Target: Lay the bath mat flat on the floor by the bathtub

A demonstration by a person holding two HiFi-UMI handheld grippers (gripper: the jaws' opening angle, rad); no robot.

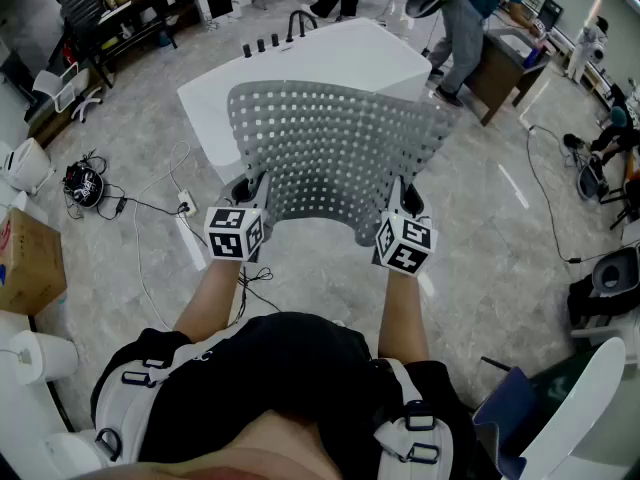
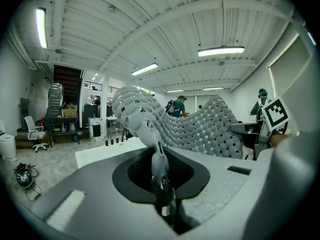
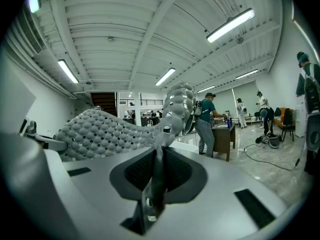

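A grey perforated bath mat (image 1: 335, 153) hangs spread in the air between my two grippers, above the floor in front of the white bathtub (image 1: 310, 63). My left gripper (image 1: 252, 196) is shut on the mat's near left corner, and the right gripper (image 1: 402, 203) is shut on its near right corner. In the left gripper view the mat (image 2: 195, 126) rises from the pinched jaws (image 2: 159, 171) and sags toward the right. The right gripper view shows the mat (image 3: 105, 131) clamped in the jaws (image 3: 159, 164) and stretching left.
Cables and a power strip (image 1: 185, 208) lie on the marble floor left of the tub. A cardboard box (image 1: 28, 263) stands at the far left, a white chair (image 1: 570, 408) at the lower right. People work at a desk (image 1: 505, 63) behind the tub.
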